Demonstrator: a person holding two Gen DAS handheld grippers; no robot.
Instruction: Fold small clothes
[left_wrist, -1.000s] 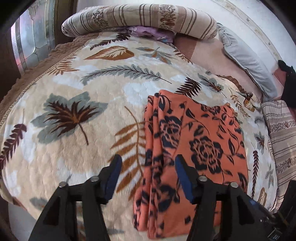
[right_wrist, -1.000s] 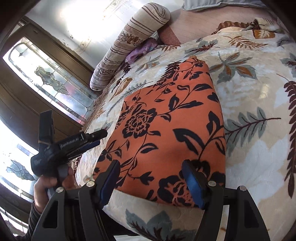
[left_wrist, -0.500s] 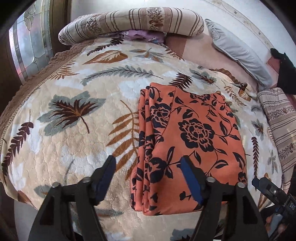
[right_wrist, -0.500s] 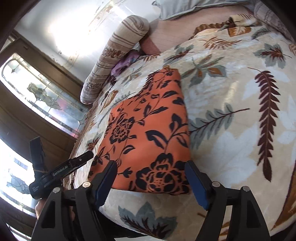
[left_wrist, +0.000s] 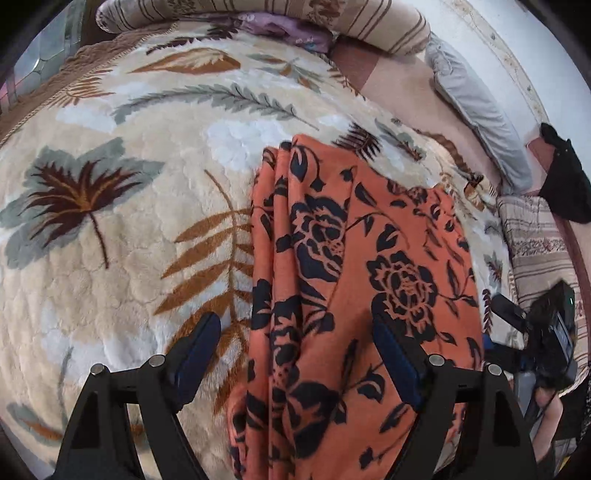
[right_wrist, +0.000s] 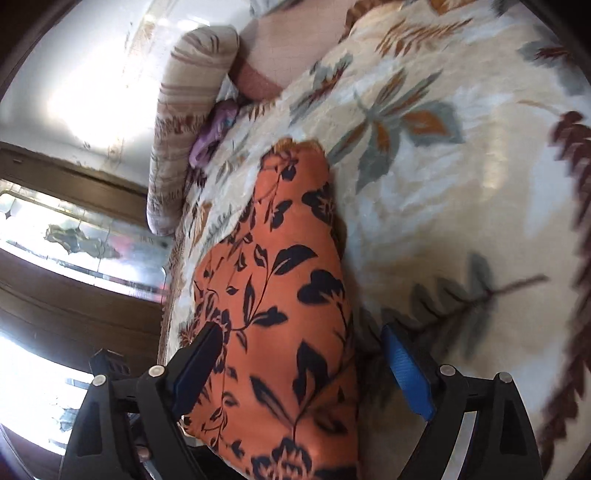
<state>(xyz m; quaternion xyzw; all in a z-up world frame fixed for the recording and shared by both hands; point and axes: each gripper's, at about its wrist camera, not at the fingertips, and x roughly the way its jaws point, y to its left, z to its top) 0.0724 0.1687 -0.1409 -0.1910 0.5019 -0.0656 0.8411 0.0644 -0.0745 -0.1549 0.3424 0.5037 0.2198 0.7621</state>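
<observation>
An orange garment with a dark floral print (left_wrist: 354, 280) lies folded into a long rectangle on the leaf-patterned blanket (left_wrist: 110, 229); its layered edges run along its left side. My left gripper (left_wrist: 297, 350) is open, low over the near left edge of the garment, one finger on the blanket and one over the cloth. In the right wrist view the garment (right_wrist: 280, 295) runs away from the camera. My right gripper (right_wrist: 303, 360) is open and straddles its near right edge. The right gripper also shows in the left wrist view (left_wrist: 532, 325).
A striped bolster pillow (left_wrist: 295, 18) and a purple cloth (left_wrist: 280, 31) lie at the far end of the bed. A grey pillow (left_wrist: 476, 114) and a striped cushion (left_wrist: 539, 236) are on the right. A glass-panelled wooden door (right_wrist: 74, 258) stands beyond the bed.
Both grippers have moved in closer and lower onto the garment's near end. The right wrist view has swung and tilted, and is blurred by motion. The garment has not moved.
</observation>
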